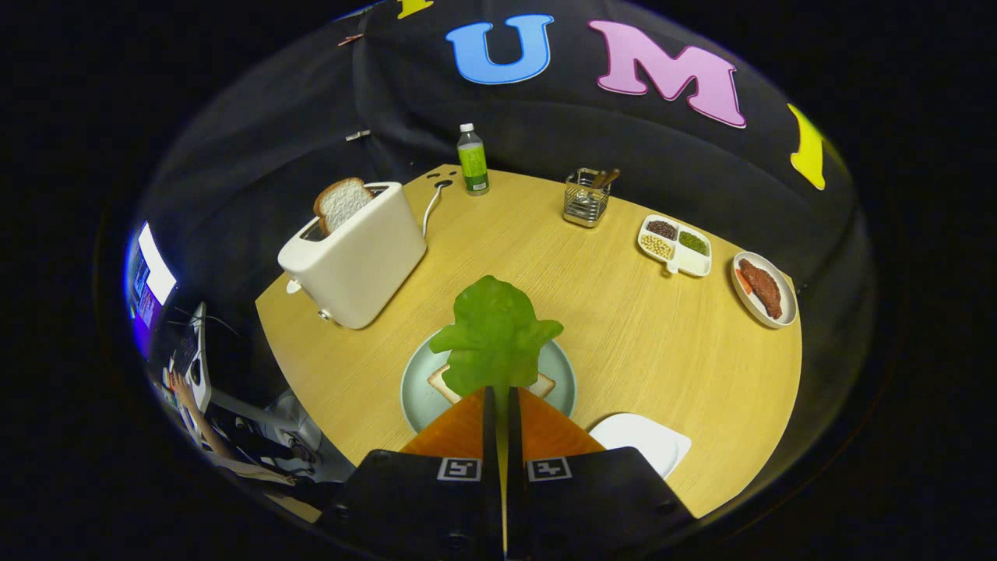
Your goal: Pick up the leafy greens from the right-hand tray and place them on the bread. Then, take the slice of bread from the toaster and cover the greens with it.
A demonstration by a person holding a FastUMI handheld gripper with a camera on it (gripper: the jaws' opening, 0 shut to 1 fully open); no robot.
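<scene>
Right now the gripper (pixel 498 393) has its fingers nearly closed, just a thin slit between them, pinching the lower edge of the leafy greens (pixel 495 336). Leaf stands up ahead of the fingertips, held over the round pale plate (pixel 417 389) at the table's near side. On that plate lies a bread slice (pixel 442 381), corners showing either side of the leaf; can't tell if the leaf touches it or hangs just above. To the right of the fingers, close by, sits a white tray (pixel 642 440), nothing visible on it.

Further back on the left is the white toaster (pixel 354 257) w/ a second bread slice (pixel 341 203) sticking up out of its slot, cord trailing toward the rear of the wooden table (pixel 662 351). Beyond it, at the back edge, a green-label bottle (pixel 472 160). Right of that, a wire utensil holder (pixel 586 197), then a divided dish (pixel 676 245) w/ beans and grains in separate compartments, then an oval plate (pixel 764 289) w/ a reddish-brown meat piece, at the far right rim.

Off the table's left, a person's arm (pixel 195 413) near a lit screen (pixel 152 284).
</scene>
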